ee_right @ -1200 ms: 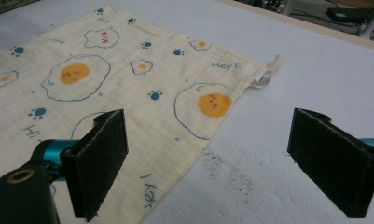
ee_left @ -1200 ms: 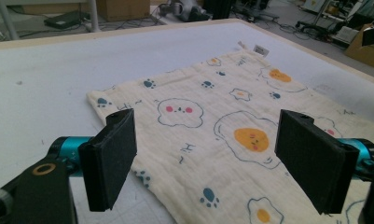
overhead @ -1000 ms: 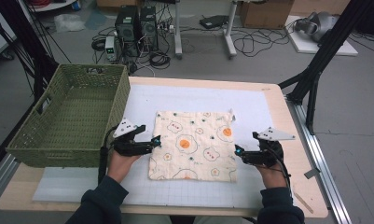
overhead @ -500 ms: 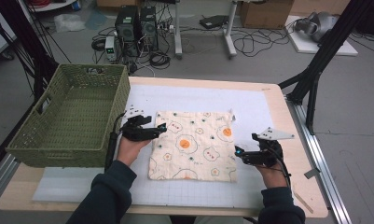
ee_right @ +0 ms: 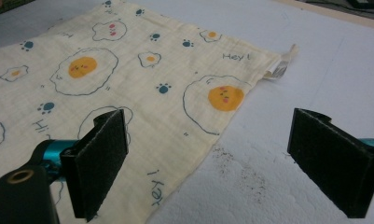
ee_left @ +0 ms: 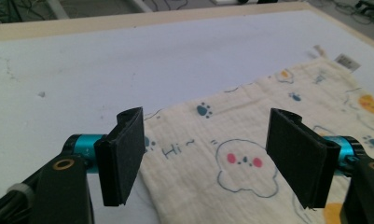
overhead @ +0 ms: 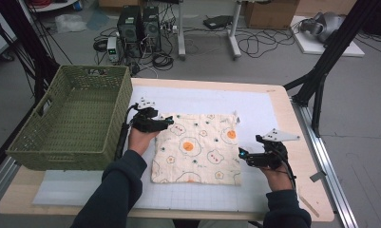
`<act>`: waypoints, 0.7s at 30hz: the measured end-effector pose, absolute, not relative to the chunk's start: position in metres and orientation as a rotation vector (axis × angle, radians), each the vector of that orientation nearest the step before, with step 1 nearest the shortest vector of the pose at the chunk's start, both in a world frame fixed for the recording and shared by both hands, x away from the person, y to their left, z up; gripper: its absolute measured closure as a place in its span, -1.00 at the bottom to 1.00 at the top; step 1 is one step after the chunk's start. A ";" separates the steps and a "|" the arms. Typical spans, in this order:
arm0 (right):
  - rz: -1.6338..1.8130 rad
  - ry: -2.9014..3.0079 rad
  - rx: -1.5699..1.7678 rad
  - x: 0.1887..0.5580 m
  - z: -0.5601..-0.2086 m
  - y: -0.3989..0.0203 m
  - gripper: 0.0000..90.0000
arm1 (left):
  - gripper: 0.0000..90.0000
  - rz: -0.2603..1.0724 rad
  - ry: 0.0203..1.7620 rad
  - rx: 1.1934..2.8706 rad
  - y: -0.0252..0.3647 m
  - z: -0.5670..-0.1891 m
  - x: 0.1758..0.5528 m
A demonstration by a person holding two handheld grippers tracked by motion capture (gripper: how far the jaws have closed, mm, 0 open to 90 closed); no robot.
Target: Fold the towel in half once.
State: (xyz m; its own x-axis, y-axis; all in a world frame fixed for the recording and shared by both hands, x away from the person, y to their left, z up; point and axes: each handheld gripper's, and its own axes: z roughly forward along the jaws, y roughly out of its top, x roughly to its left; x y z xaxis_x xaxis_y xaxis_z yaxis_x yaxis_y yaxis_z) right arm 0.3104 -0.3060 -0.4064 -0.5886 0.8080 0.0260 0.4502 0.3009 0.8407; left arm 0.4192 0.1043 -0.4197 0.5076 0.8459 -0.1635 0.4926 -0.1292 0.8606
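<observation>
From above, the egg-print cloth (overhead: 197,148) lies flat mid-table beside the green basket (overhead: 69,118); my left gripper (overhead: 168,122) is at its far left corner, my right gripper (overhead: 241,154) at its right edge. My left gripper's view shows the jaws apart but closing, straddling the corner; I should dip lower to catch fabric. My right gripper's view shows the jaws wide, holding nothing.

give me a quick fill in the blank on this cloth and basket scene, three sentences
1. The cloth printed with fried eggs lies flat on the ____ mat.
2. The basket standing beside the cloth is ____ in colour.
3. The left tongs are at the cloth's far corner, on the side nearer the ____.

Missing words: white; green; basket
</observation>
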 end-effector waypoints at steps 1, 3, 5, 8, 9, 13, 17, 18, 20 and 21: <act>1.201 2.172 1.125 0.310 -0.406 -0.306 -0.75 | -0.36 0.458 1.133 1.799 0.103 -0.421 0.422; 1.203 2.174 1.123 0.311 -0.406 -0.305 -0.75 | -0.36 0.480 1.141 1.804 0.102 -0.424 0.426; 1.198 2.177 1.129 0.312 -0.407 -0.305 -0.75 | -0.35 0.493 1.178 1.831 0.102 -0.430 0.431; 1.199 2.172 1.127 0.313 -0.407 -0.306 -0.75 | -0.31 0.506 1.211 1.852 0.104 -0.438 0.436; 1.201 2.173 1.133 0.312 -0.407 -0.306 -0.75 | -0.30 0.509 1.218 1.855 0.104 -0.440 0.437; 1.200 2.172 1.140 0.313 -0.408 -0.306 -0.75 | -0.17 0.491 1.229 1.908 0.103 -0.445 0.441; 1.178 2.178 1.158 0.318 -0.410 -0.305 -0.75 | -0.03 0.500 1.201 1.939 0.101 -0.449 0.443; 1.180 2.184 1.161 0.320 -0.410 -0.304 -0.75 | 0.01 0.507 1.194 1.950 0.101 -0.450 0.443; 1.171 2.187 1.169 0.322 -0.410 -0.303 -0.75 | 0.09 0.527 1.184 1.959 0.101 -0.450 0.443; 1.167 2.190 1.169 0.324 -0.410 -0.303 -0.75 | 0.13 0.530 1.185 1.960 0.102 -0.450 0.443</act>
State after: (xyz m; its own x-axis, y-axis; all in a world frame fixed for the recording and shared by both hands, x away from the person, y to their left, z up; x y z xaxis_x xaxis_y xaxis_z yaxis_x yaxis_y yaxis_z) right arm 0.3236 -0.3030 -0.4101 -0.5727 0.8189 0.0385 0.4884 0.3031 0.8183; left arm 0.4431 0.1017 -0.4502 0.4805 0.8762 -0.0383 0.5560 -0.2706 0.7859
